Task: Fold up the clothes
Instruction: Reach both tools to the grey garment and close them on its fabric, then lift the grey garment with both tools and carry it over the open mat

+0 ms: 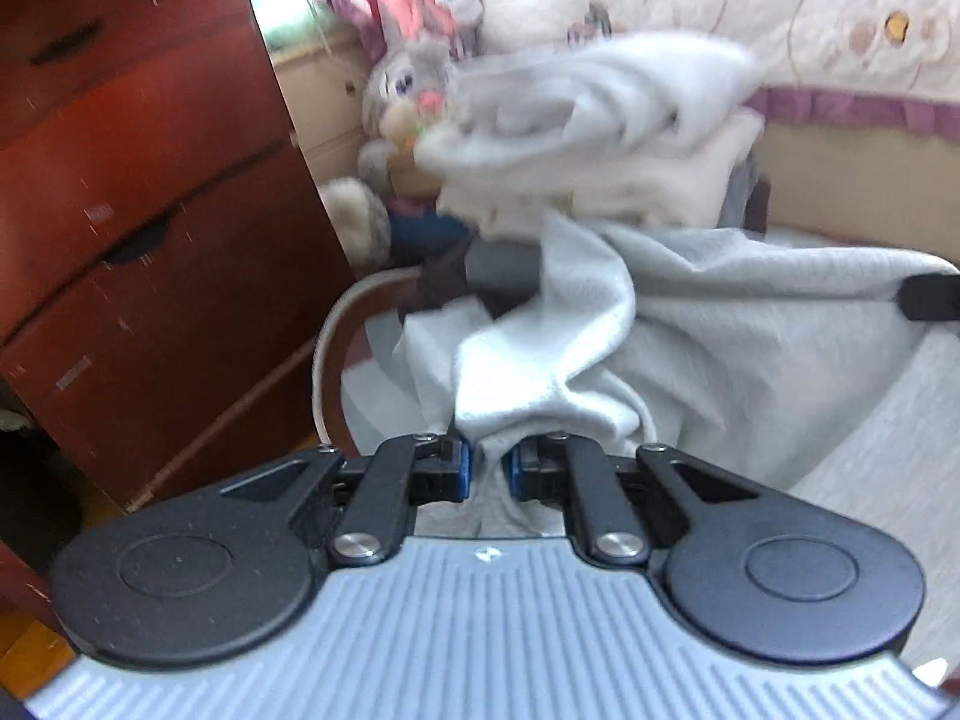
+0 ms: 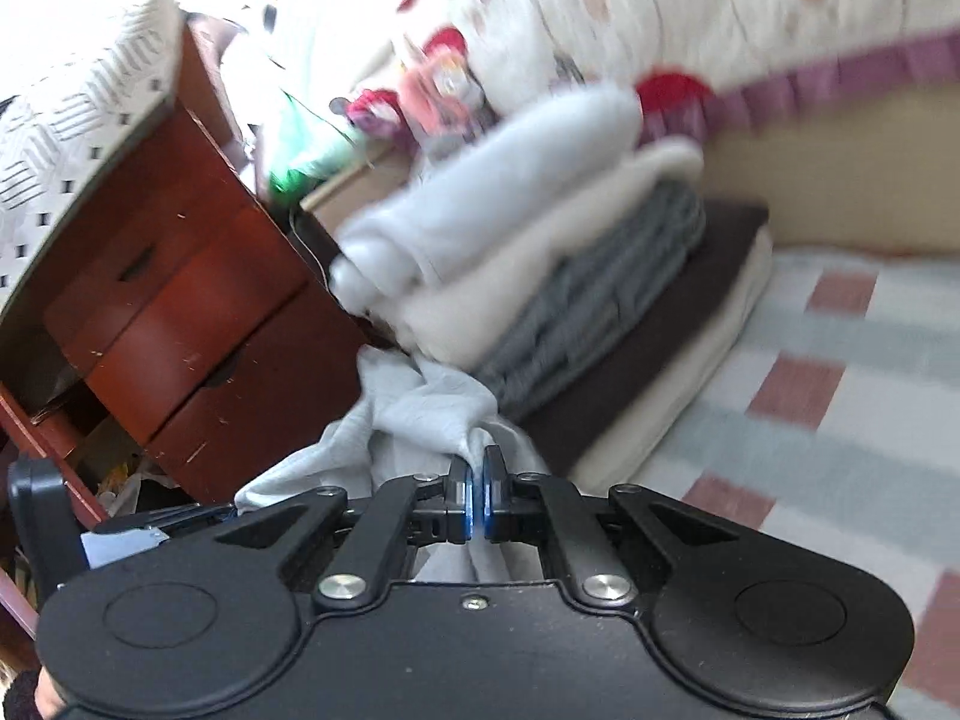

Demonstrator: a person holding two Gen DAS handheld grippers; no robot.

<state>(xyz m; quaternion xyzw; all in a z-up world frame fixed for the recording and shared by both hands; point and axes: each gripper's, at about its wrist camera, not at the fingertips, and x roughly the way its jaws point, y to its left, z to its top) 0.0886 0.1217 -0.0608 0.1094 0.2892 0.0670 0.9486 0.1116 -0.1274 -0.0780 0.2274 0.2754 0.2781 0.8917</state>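
Over the bed, at its edge by the wooden cabinet: both tongs are holding one pale grey garment (image 1: 690,324) up off the bed (image 2: 840,360).
Left tongs (image 1: 491,468): they are clamping a bunched corner of the garment, with cloth filling the gap between the blue pads.
Right tongs (image 2: 478,489): they are pressing nearly closed on another bunched edge of the same garment (image 2: 432,402), with fabric hanging beneath.
Garment position: it is hanging and draping between the two tongs, crumpled in the middle, not lying flat.
Step in hand: judged to be the opening stage of a fold, the piece being lifted and carried; no crease is showing yet.
Next move: it seems to call for drawing the two tongs apart to pull the cloth taut, then lowering it flat onto a bare part of the bed before folding.
Risk: the bunched grips may be holding several layers, so the spread could come out uneven.
Stack (image 2: 540,228): folded items in white, cream, grey and dark brown are sitting near the head of the bed, just beyond the garment.
Surface: the bed is wearing a cover checked in pale blue, white and dull red.
Room: a red-brown cabinet (image 1: 132,210) with drawers is standing beside the bed; a plush rabbit (image 1: 402,96) is leaning by the headboard; a floral quilt (image 1: 780,6) is piling up behind. Both views are blurring with motion.
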